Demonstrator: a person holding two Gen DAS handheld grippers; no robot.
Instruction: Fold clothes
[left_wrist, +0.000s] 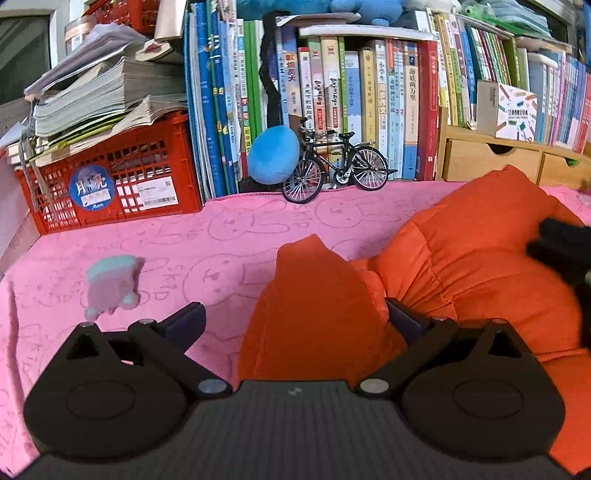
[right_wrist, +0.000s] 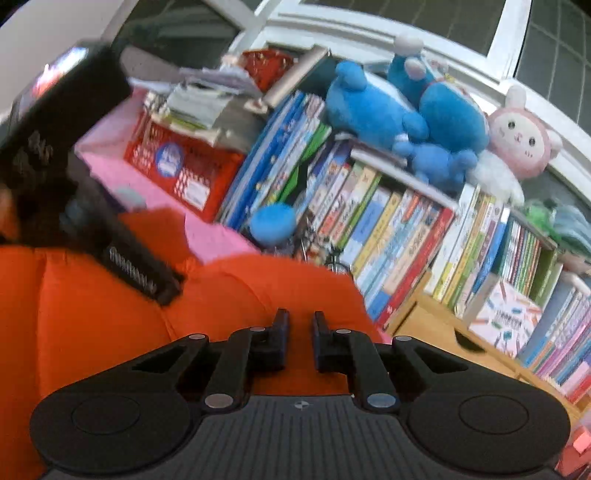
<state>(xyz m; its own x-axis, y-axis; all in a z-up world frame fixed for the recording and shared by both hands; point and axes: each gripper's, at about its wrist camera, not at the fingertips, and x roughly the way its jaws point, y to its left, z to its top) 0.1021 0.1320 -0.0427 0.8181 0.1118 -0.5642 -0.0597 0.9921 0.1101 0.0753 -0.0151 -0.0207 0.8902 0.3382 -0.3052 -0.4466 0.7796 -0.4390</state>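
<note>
left gripper (left_wrist: 295, 317) jaws wide apart, right gripper (right_wrist: 300, 325) jaws nearly closed

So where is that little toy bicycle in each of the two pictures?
Left wrist view: the toy bicycle stands upper middle, at the far edge of the pink blanket, before the books.
Right wrist view: mostly hidden; only a dark blurred bit shows past the orange jacket, too unclear to point at.
Shared landmark: the blue plush ball, just left of the bicycle.
</note>
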